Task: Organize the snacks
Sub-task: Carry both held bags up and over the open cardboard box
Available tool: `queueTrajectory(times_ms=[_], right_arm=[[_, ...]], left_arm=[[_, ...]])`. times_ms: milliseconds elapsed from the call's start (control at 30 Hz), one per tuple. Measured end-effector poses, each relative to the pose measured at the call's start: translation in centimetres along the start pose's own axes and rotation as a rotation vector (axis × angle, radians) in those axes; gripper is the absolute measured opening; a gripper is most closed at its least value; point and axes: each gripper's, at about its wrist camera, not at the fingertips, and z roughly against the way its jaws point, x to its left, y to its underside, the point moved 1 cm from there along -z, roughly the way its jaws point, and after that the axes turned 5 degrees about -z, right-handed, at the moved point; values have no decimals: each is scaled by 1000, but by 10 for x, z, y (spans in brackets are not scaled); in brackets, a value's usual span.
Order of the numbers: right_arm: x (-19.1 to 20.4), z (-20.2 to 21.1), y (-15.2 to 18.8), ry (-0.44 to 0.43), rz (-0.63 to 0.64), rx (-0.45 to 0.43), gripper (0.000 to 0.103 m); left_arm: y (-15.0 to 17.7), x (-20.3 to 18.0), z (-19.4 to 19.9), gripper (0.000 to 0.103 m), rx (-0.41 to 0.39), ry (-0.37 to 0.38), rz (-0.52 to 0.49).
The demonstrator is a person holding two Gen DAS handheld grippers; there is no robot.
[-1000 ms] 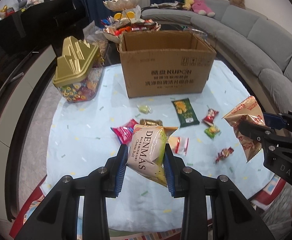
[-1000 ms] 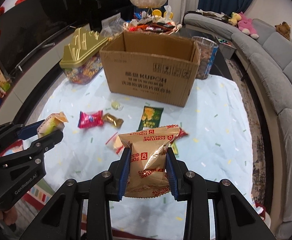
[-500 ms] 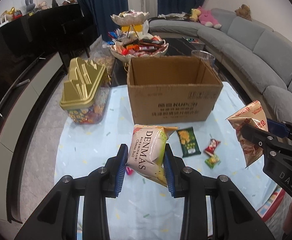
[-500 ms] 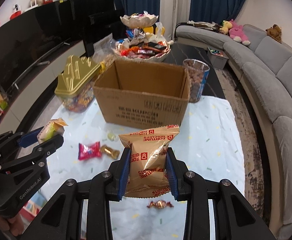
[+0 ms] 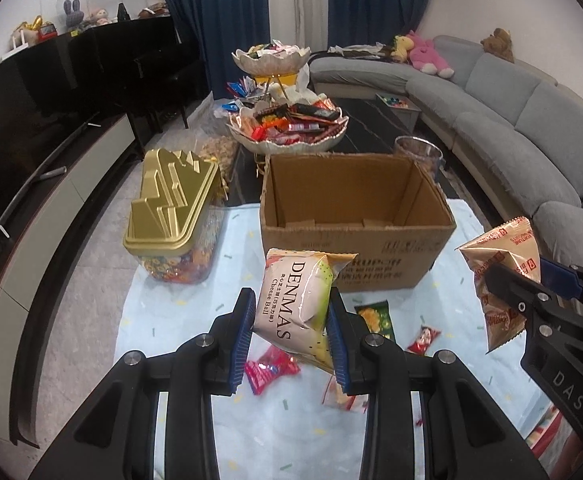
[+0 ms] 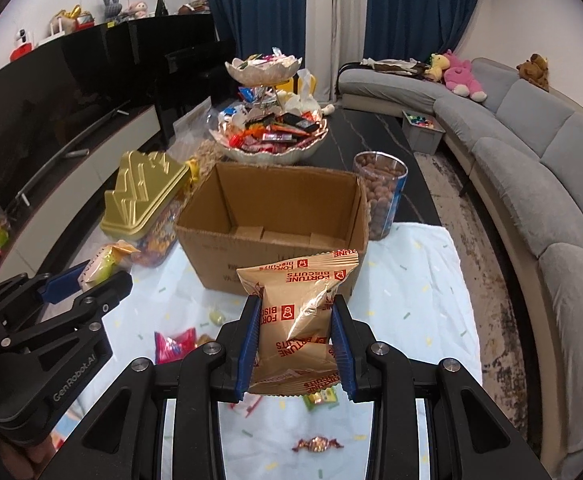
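My left gripper (image 5: 291,332) is shut on a pale Denmas cheese ball bag (image 5: 297,304), held above the table in front of the open cardboard box (image 5: 355,216). My right gripper (image 6: 295,340) is shut on a tan Fortune Biscuits bag (image 6: 299,304), also held up before the box (image 6: 271,220). The box looks empty inside. Each gripper shows in the other's view, the right one (image 5: 531,292) at the right edge and the left one (image 6: 87,284) at the left. Several small snack packets (image 5: 271,364) lie loose on the pale blue cloth.
A gold-lidded candy jar (image 5: 175,216) stands left of the box. A clear tub of brown balls (image 6: 379,196) stands at its right rear. A tiered bowl of sweets (image 5: 287,128) sits behind. A grey sofa (image 5: 531,136) curves along the right. A wrapped candy (image 6: 315,445) lies near.
Both grippers have risen and tilted up with their bags, so the box's empty inside now shows. The loose packets sit lower in both views.
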Motion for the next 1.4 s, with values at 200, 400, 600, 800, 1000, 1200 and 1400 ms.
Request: queueTrajectory(times_ms=[200, 400, 600, 800, 1000, 1200, 1400], right_arm=[[-1, -3, -16, 14, -12, -29, 35], [-2, -6, -33, 22, -30, -58, 35], [-4, -11, -48, 31, -38, -83, 35], [-4, -18, -64, 38, -47, -101, 35], [-4, -28, -76, 44, -56, -107, 35], [-5, -41, -87, 57, -56, -111, 35], [-8, -57, -94, 66, -57, -105, 35]], left_arm=[[-18, 5, -8, 35, -13, -9, 29], [-38, 7, -12, 35, -42, -24, 43], [-53, 6, -18, 35, -64, -28, 43], [-69, 5, -29, 35, -72, -34, 49], [-80, 3, -46, 35, -70, -42, 42], [-91, 2, -63, 35, -65, -42, 48], [-97, 0, -77, 35, -59, -40, 44]])
